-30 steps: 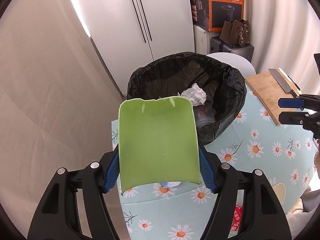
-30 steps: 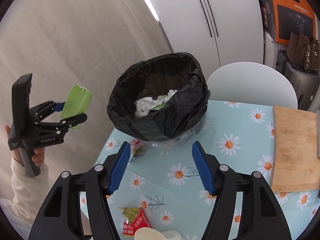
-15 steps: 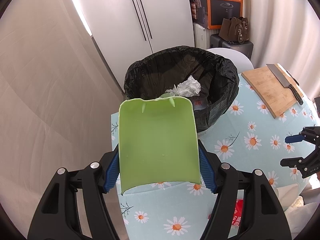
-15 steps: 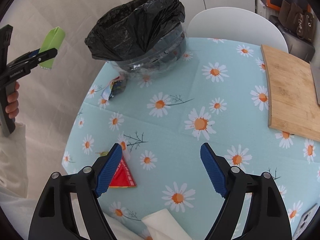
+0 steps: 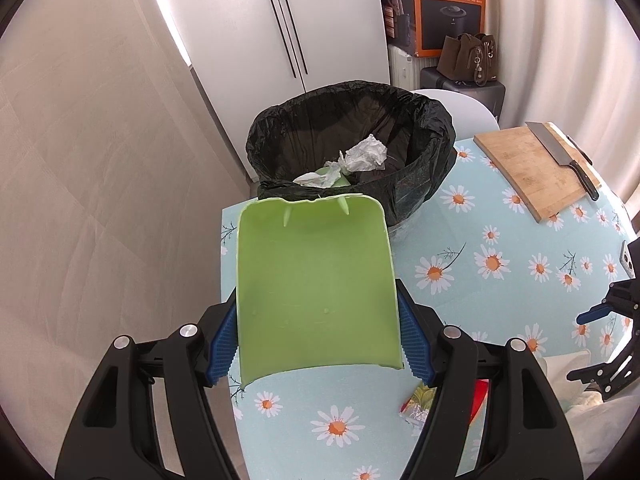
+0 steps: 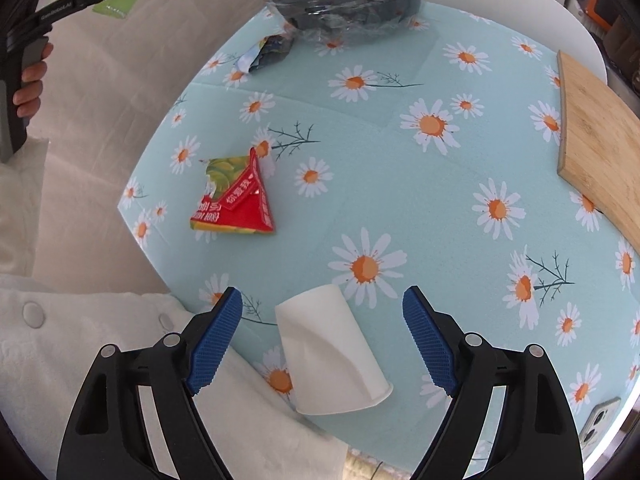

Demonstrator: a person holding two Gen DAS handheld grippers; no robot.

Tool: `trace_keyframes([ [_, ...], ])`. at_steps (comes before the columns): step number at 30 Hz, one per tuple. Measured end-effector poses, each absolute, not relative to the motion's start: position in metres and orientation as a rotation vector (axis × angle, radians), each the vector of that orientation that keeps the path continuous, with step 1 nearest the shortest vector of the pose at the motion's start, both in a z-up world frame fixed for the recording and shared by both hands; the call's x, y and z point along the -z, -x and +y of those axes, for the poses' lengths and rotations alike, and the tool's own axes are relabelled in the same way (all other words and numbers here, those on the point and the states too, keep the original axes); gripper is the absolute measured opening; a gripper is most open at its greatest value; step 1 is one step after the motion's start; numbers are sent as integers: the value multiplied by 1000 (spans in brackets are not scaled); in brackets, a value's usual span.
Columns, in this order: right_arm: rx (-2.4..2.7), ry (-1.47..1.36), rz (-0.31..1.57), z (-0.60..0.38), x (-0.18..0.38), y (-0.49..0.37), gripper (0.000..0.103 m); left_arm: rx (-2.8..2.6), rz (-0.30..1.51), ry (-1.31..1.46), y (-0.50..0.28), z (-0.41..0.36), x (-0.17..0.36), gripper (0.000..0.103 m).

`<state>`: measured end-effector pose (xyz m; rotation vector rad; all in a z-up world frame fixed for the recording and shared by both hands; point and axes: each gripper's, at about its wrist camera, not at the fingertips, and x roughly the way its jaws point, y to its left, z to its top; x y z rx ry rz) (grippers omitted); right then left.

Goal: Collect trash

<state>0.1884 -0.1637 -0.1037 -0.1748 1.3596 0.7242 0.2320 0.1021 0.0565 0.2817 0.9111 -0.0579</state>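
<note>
**Green shard held; cup lay between spread jaws**

The left hand-held gripper (image 5: 316, 336) pinched a curved green plastic shard (image 5: 316, 288) by its side edges, the black-bagged bin (image 5: 352, 148) at twelve o'clock. The right hand-held gripper (image 6: 322, 338) stood spread, its jaws having just been opening, above a toppled white paper cup (image 6: 330, 350) on the daisy-print surface (image 6: 400, 184). A red wrapper (image 6: 236, 204) lay at eleven o'clock.

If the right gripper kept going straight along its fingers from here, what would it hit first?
Most likely the dented white paper cup lying on its side on the table. It sits between the open fingers of the right gripper, untouched; how far below is unclear.
</note>
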Motion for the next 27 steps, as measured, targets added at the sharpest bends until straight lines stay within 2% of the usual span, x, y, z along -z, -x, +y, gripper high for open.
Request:
trace_keyframes([
  [9, -807, 346, 1442, -131, 141, -160, 77, 35, 924, -273, -203, 106, -52, 69],
  [11, -804, 377, 1458, -127, 151, -157, 58, 33, 926, -267, -199, 108, -52, 69],
  [12, -807, 387, 1468, -125, 155, -157, 45, 33, 927, -264, -197, 109, -52, 69],
  [16, -785, 385, 1420, -126, 149, -157, 38, 29, 929, -268, -195, 110, -52, 69],
  [21, -783, 299, 1380, -134, 130, -167, 37, 46, 923, -268, -196, 110, -53, 69],
  [27, -856, 63, 1297, -146, 93, -191, 37, 68, 920, -250, -205, 114, -54, 69],
])
